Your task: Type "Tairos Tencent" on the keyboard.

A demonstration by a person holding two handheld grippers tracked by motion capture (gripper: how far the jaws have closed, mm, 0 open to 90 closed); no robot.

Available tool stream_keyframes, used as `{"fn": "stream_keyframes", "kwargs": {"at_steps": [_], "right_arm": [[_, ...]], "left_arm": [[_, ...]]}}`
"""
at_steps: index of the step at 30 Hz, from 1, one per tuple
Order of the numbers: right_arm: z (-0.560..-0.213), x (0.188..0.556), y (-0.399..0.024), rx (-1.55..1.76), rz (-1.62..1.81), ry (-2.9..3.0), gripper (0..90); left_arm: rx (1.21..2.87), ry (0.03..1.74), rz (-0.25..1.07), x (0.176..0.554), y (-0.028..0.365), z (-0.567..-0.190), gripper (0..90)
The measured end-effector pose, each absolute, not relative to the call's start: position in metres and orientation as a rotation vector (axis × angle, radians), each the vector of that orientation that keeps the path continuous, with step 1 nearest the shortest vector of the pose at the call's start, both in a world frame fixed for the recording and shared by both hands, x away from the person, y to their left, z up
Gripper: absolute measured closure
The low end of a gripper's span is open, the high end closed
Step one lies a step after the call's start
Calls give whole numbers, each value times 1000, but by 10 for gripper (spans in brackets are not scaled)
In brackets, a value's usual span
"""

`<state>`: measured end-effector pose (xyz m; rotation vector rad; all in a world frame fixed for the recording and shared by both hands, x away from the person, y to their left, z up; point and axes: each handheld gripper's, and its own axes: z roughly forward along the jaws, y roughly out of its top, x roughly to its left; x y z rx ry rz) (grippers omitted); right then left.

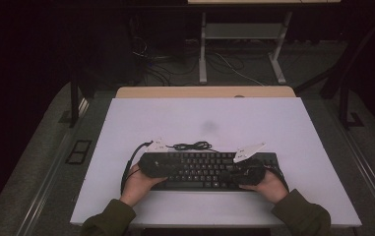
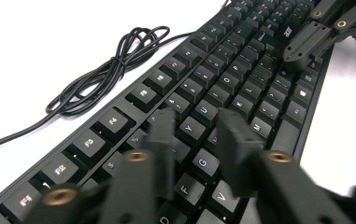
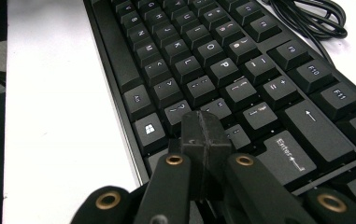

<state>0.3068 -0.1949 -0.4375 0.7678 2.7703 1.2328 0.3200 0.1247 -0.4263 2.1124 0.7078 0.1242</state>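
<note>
While the keyboard [image 1: 209, 169] lies lengthwise across the table, left gripper [image 2: 199, 128] fingers spread, right gripper [image 3: 205, 135] fingers pressed together.

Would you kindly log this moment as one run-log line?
left gripper: open, over keyboard | right gripper: shut, over right-hand keys | cable: bundled behind keyboard

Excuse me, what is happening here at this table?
A person works over a black keyboard on a white table, with a gripper in each hand. The left gripper hovers over the middle letter keys with its fingers apart and nothing between them. The right gripper has its fingers shut together, near the Enter key. The keyboard's cable lies bundled behind it.
</note>
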Motion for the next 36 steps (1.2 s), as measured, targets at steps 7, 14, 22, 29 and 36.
{"fn": "stream_keyframes", "kwargs": {"at_steps": [7,14,22,29,36], "right_arm": [[-438,307,-195,769,1236,2769,893],[-437,308,-194,765,1236,2773,893],[-431,307,-191,749,1250,2763,892],[-426,310,-191,757,1317,2736,845],[-425,315,-191,801,1375,2693,604]], "left_arm": [[2108,717,153,317,129,-427,211],[2091,735,173,316,136,-428,109],[2079,730,168,314,141,-429,123],[2070,730,170,314,143,-428,135],[2058,738,168,312,144,-429,143]]}}
